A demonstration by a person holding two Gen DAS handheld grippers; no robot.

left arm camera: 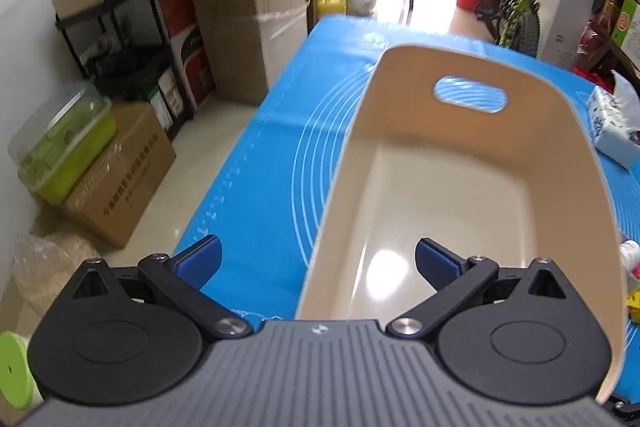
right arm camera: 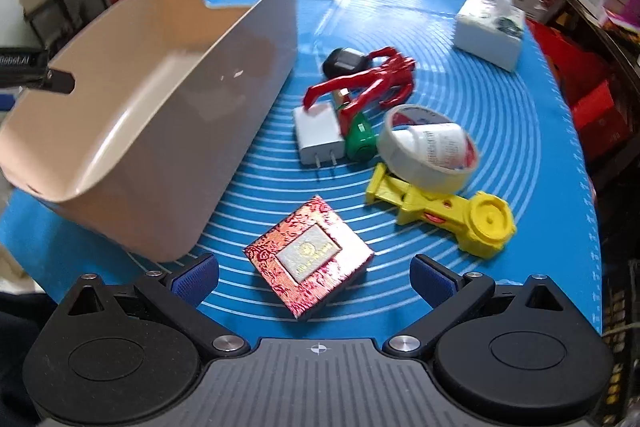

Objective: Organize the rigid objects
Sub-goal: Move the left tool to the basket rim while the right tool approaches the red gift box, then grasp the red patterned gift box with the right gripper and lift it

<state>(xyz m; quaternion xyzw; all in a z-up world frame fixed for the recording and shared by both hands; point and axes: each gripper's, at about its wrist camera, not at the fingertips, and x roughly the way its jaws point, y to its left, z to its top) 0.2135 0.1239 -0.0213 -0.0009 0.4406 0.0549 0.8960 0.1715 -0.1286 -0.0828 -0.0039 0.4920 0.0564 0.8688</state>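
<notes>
Both claws gape empty: left claw (left arm camera: 318,261) straddles the beige bin's (left arm camera: 460,163) wall, right claw (right arm camera: 314,277) above the red box (right arm camera: 308,257) beside that bin.

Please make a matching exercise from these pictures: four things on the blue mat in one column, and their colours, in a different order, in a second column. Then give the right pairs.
Things:
1. charger plug
2. patterned flat box
3. storage bin
4. plastic tool lying under the tape roll

Colours:
A. yellow
B. beige
C. white
D. red and gold

Right pairs: 1-C, 2-D, 3-B, 4-A.
</notes>
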